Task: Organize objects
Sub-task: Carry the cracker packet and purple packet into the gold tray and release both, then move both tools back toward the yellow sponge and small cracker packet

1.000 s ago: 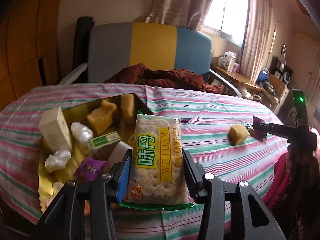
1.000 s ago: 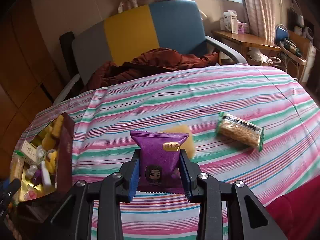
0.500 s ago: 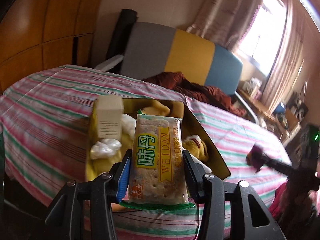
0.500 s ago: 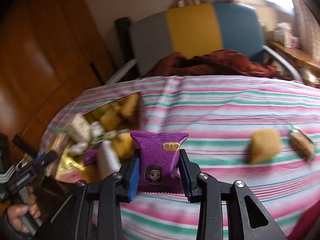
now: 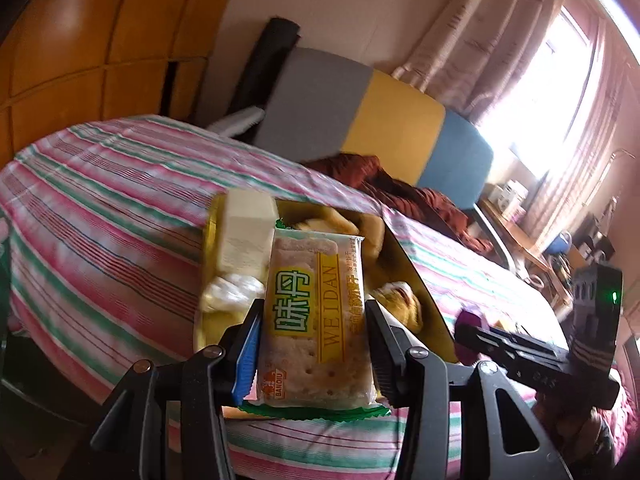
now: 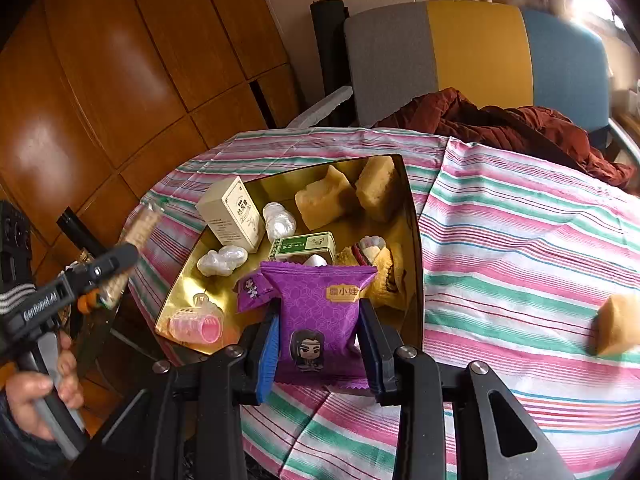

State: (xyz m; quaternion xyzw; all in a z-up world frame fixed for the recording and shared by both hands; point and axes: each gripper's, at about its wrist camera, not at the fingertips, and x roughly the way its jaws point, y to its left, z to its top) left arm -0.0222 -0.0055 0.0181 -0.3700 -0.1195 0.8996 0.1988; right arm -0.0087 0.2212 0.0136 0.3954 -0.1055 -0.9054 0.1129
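Left gripper I've got clamped on the cracker pack; right gripper pinches the purple snack packet near the gold tray.

A tray sits on the surface, a chair behind it. In the tray, a carton stands at left, 2 cakes at the back and a roller at front. Another cake lies on the surface well right of the tray.
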